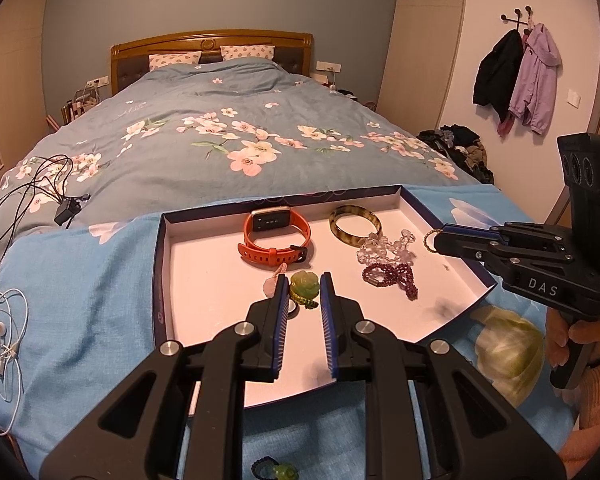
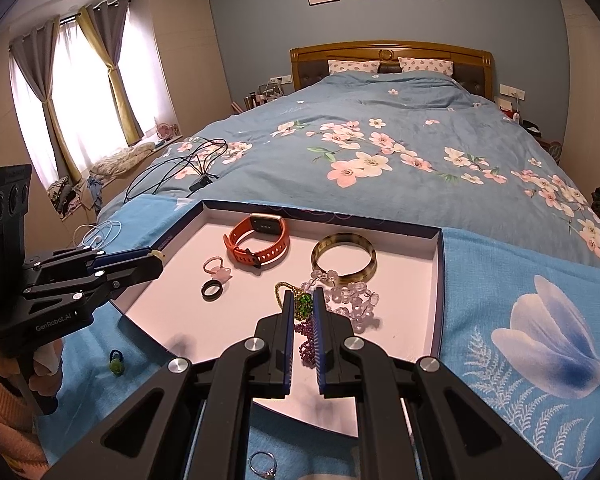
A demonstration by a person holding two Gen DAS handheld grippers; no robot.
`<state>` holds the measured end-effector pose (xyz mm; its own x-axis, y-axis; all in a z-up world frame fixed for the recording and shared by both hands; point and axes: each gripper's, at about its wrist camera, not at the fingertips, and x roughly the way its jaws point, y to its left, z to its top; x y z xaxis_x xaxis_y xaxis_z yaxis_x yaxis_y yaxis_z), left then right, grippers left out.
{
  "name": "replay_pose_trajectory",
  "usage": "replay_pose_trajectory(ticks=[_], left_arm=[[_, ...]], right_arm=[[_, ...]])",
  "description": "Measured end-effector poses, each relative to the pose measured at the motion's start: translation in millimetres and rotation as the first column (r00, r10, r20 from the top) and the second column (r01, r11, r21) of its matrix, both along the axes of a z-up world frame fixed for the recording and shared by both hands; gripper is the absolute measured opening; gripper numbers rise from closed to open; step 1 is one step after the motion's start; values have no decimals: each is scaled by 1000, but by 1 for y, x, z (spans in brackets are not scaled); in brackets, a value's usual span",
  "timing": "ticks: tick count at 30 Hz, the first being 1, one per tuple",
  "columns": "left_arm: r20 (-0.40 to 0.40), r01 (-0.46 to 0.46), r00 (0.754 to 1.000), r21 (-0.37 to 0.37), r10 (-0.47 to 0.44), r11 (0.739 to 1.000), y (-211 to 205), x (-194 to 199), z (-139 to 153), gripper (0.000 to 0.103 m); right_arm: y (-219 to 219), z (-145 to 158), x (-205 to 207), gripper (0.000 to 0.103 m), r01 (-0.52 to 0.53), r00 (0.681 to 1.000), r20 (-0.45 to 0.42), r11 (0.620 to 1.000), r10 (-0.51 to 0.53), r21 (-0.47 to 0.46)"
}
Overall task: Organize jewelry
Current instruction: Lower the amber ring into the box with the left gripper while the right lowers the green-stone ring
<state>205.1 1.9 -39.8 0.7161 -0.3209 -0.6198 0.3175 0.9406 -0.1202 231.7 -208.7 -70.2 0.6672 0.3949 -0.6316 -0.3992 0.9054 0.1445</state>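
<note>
- The left gripper hangs over the near part of the tray, its fingers closed in on a green flower pendant; in the right wrist view the same gripper has a pale bit showing at its tips.
- The right gripper has its fingers narrowed around a green stone on a gold chain; in the left wrist view a loop of that chain sticks out past its tips.
- Under the right gripper lie a purple bead bracelet and, just beside it, a clear bead bracelet.
- The shallow tray, white inside with a dark rim, sits on a blue cloth at the foot of the bed.
- Farther back in it are an orange watch and a brown bangle, apart from each other.
- Towards the left lie a pink ring and a black ring, close together.
- Off the tray, on the cloth, lie a small green charm and a silver ring.
</note>
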Motion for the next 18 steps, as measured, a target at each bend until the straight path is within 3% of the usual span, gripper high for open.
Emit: replay_pose_trajectory(ticks=[18], left_arm=[[-24, -16, 1000, 13, 16, 1000, -2, 12, -10, 16]], right_arm=[[4, -3, 8, 7, 3, 1000, -13, 1000, -3, -17]])
